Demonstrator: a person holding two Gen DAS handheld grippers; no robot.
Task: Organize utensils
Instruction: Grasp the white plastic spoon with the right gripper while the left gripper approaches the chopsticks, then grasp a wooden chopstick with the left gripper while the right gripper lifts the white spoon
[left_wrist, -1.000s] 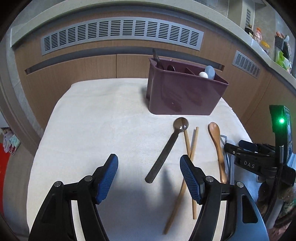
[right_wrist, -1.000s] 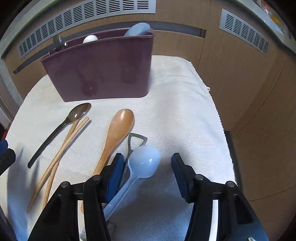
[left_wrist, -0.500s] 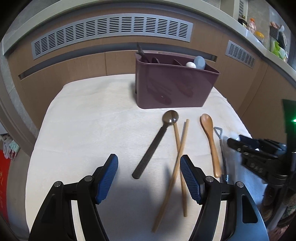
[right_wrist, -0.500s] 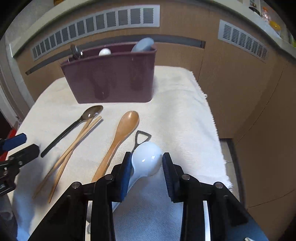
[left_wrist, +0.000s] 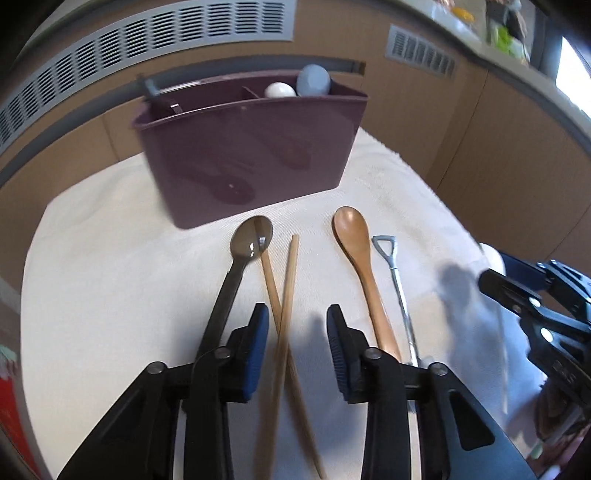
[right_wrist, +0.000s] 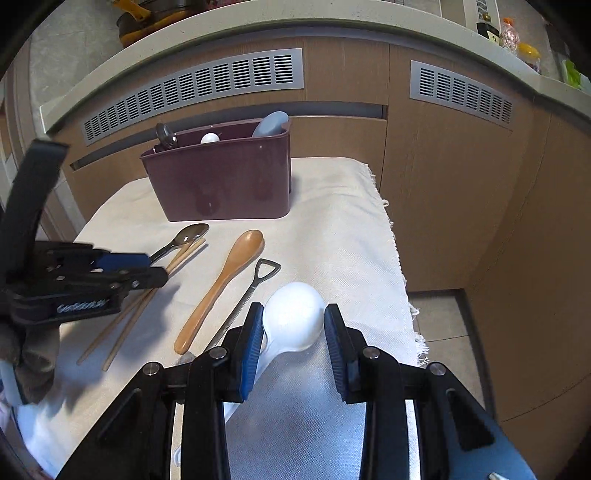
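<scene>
Left gripper (left_wrist: 295, 343) closing around crossed chopsticks (left_wrist: 284, 295) lying between its pads, not yet pressing them; dark spoon (left_wrist: 236, 273) just left of it, wooden spoon (left_wrist: 364, 266) just right. Right gripper (right_wrist: 293, 343) pinching white spoon (right_wrist: 291, 317) by the bowl. Caddy (right_wrist: 221, 184) standing ahead of both.

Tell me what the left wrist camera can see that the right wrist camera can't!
Only the left wrist view shows the left gripper from behind, jaws closing around the crossed chopsticks, pads not yet touching.

Only the right wrist view shows the right gripper pinching the pale spoon, plus the bare floor past the cloth's fringed edge.

Both show the maroon caddy, dark spoon, wooden spoon, the metal utensil with a shovel-style handle and white cloth.
</scene>
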